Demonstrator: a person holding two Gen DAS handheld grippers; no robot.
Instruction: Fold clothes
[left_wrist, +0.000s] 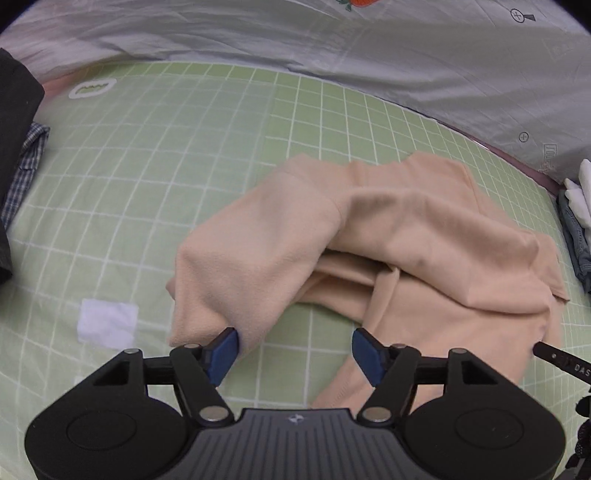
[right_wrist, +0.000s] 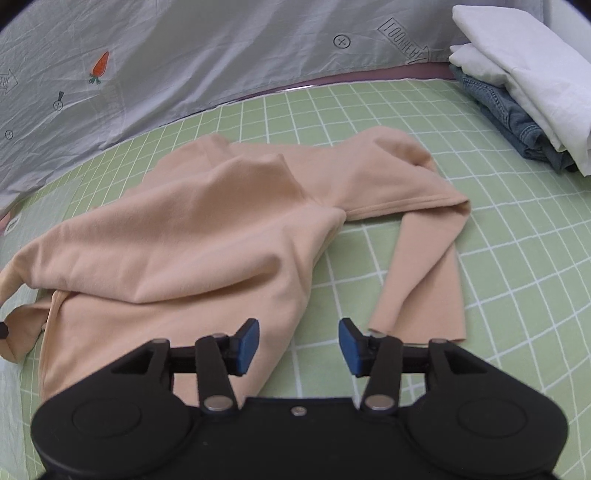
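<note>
A peach long-sleeved top (left_wrist: 424, 229) lies crumpled and partly doubled over on the green checked sheet (left_wrist: 166, 155). My left gripper (left_wrist: 295, 354) hangs over its near edge, open. Its left blue pad (left_wrist: 223, 354) touches a folded flap of the top, and only sheet shows between the pads. In the right wrist view the same top (right_wrist: 192, 236) spreads to the left, with one sleeve (right_wrist: 421, 280) running toward me on the right. My right gripper (right_wrist: 298, 347) is open above the top's near hem, with bare sheet and a cloth edge between its pads.
A grey carrot-print quilt (right_wrist: 221, 48) lies bunched along the far side. Folded jeans (right_wrist: 517, 118) under white cloth (right_wrist: 524, 59) are stacked at the right. A dark garment (left_wrist: 14, 147) and plaid shirt (left_wrist: 26, 166) lie at the left; a white patch (left_wrist: 107, 326) is on the sheet.
</note>
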